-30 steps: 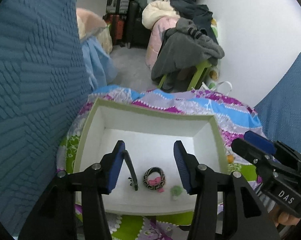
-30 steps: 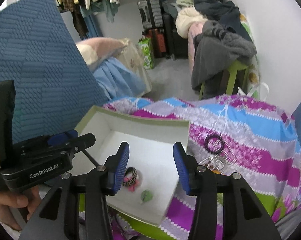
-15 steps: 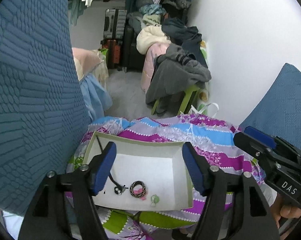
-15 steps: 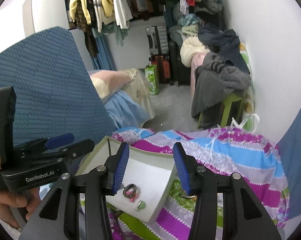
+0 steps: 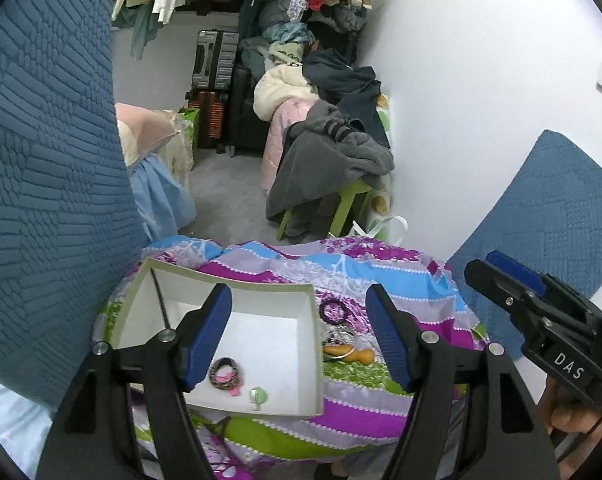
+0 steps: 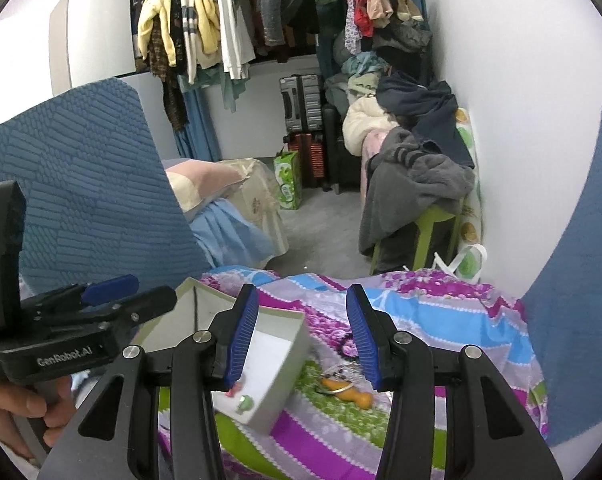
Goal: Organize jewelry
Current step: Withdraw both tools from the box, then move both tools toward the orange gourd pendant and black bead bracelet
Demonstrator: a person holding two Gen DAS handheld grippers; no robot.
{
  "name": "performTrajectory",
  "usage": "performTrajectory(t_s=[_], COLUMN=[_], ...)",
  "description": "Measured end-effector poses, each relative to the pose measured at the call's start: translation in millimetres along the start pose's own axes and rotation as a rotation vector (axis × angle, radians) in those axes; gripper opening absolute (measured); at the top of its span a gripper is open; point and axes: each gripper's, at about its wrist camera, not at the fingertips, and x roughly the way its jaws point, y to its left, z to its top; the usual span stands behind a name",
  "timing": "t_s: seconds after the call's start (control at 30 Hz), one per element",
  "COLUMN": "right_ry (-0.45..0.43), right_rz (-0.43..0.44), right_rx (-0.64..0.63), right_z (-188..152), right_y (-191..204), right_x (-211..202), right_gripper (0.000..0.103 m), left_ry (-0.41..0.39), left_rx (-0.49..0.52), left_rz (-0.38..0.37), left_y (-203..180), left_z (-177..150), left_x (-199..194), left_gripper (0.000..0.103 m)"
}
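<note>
The left tongs [image 5: 299,332] are seen with their blue pads set wide apart and nothing gripped; the jaws have just been opening, and only the box far below appears between them. The right tongs [image 6: 303,334] are held at a narrower gap, likewise empty, with no object between the pads. Each tool is visible at the edge of the other's view, a hand [image 6: 19,412] being wrapped around the left handle and fingers [image 5: 567,416] around the right one.

Below both tongs a shallow white box [image 5: 307,408] with a pale green rim is shown resting on a surface draped in a floral striped cloth [image 5: 381,276] of purple, blue and green. Inside the box a patterned ring-shaped piece with a pink bow [image 5: 225,374] is lying near the front wall, with a small green piece [image 5: 257,395] just beside it to the right. A thin dark stick [image 5: 160,300] is leaned in the far left corner of the box.

Outside the box, just beside its right wall, further jewelry is left on the cloth: a dark beaded bracelet [image 5: 333,310], a tangle of silver rings [image 5: 339,336] and an orange piece [image 5: 355,354] nearest the camera.

Blue textured cushions [image 5: 41,160] are seen flanking the scene, and a clothes rail [image 6: 229,16] and a suitcase [image 5: 215,58] are visible at the back of the room.
</note>
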Motion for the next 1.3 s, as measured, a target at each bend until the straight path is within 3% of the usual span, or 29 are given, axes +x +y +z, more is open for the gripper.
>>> performTrajectory(t_s=[0.3,0.57,0.67,0.9,1.13,1.3], right_ry=[-0.010,0.047,0.080,0.166,0.226,0.240], right_rz=[-0.031,-0.074,-0.078,-0.055,-0.015,-0.002], right_rx=[0.020,0.105,0.113,0.113,0.132,0.157], right_z=[-31,-82,-101,-140,-156,-158], right_y=[-38,-90,-104,-130,-142,-150], right_x=[-10,9,21,57,85,101], right_gripper=[0.044,0.043,0.043,0.032,0.028,0.028], left_ry=[0.014,0.076,0.110,0.239,0.310,0.338], left_rx=[-0.015,0.008,0.014,-0.011,-0.045,-0.180], left_rz=[-0.063,-0.102,-0.120,-0.164,-0.150,-0.109], left_y=[-33,-62,-71,-88,-90,-79], left_z=[-26,-54,-68,-101,-116,-126], left_x=[15,44,60,110,156,190], left_gripper=[0.070,0.067,0.062,0.054,0.053,0.053])
